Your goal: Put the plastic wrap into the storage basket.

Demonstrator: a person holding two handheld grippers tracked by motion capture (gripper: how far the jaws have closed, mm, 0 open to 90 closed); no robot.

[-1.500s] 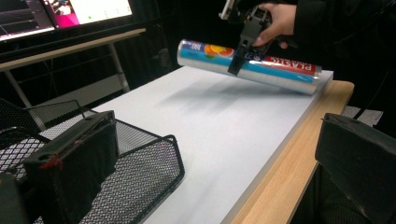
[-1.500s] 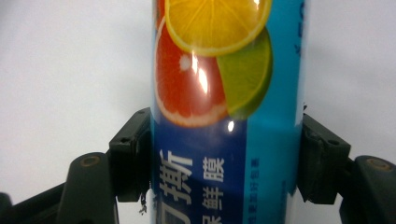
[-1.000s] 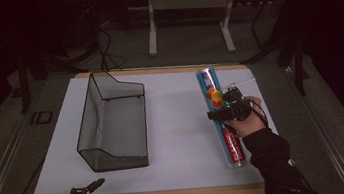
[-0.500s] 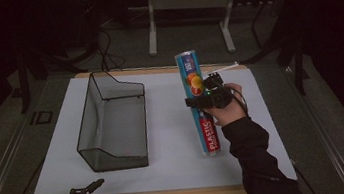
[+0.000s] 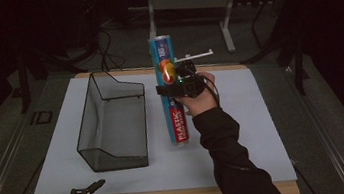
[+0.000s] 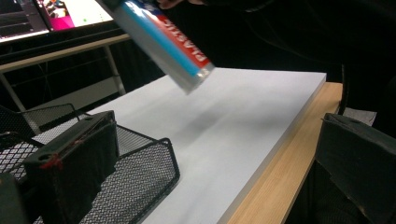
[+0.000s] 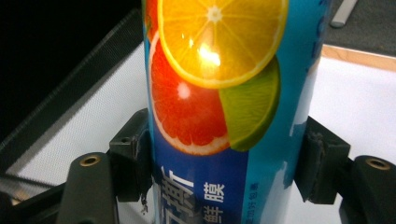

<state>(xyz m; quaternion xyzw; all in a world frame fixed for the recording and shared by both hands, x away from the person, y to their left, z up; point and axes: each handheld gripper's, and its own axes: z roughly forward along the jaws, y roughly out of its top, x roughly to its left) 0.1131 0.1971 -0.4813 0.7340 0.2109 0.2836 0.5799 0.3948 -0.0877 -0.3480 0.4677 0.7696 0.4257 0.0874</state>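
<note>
While lifted, wrap box (image 5: 171, 89) partly cropped

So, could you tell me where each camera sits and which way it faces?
High view: above the near edge, looking forward and down on the table; right hand and sleeve.
Left gripper view: low at the near edge, looking across the table past the mesh basket; its own jaws.
Right gripper view: on the right gripper, facing the plastic wrap box it clamps.
All three share the box.

between the black jaws, a blue plastic wrap box (image 7: 219, 116) printed with orange, red and green citrus slices.
</note>
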